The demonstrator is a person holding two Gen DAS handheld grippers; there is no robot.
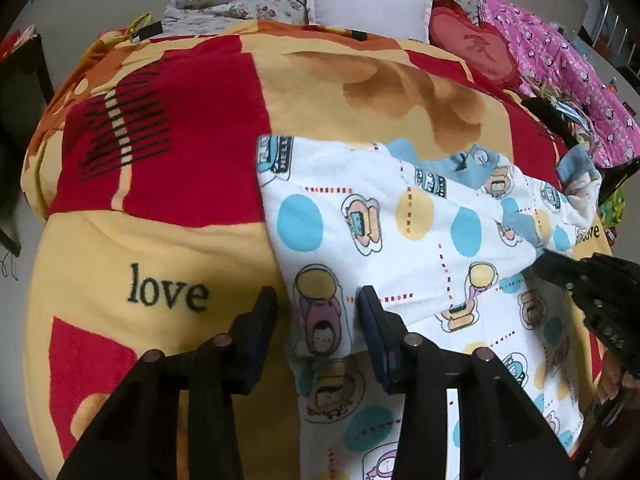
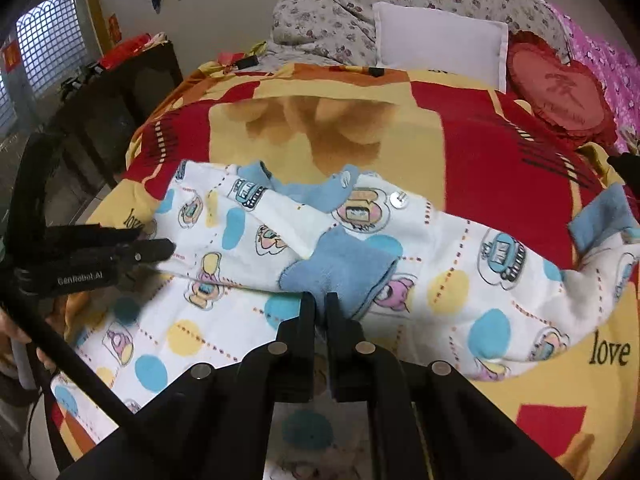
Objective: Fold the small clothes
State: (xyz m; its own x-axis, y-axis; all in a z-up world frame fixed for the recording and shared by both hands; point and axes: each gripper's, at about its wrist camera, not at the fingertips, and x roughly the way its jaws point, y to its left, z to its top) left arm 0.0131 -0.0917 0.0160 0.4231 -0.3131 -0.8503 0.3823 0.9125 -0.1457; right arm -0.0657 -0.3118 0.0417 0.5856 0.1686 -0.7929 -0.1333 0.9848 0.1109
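Note:
A small white top (image 1: pixel 400 248) with blue and yellow dots, cartoon prints and blue cuffs lies flat on a red and yellow blanket (image 1: pixel 160 240). My left gripper (image 1: pixel 317 308) is open and straddles the top's left edge, one finger on the blanket, the other on the cloth. In the right wrist view the top (image 2: pixel 460 248) has one sleeve folded across its chest. My right gripper (image 2: pixel 320 304) is shut, its tips pinching the near edge of that sleeve's blue cuff (image 2: pixel 340 268). The left gripper (image 2: pixel 154 242) shows at the far left, the right gripper (image 1: pixel 540 264) at the left view's right edge.
The blanket (image 2: pixel 480 140) covers a bed. At its head lie a white pillow (image 2: pixel 436 40), a red heart cushion (image 2: pixel 556 92) and a floral quilt (image 2: pixel 328 20). A pink quilt (image 1: pixel 560 60) lies along one side, a dark cabinet (image 2: pixel 120 92) stands on the other.

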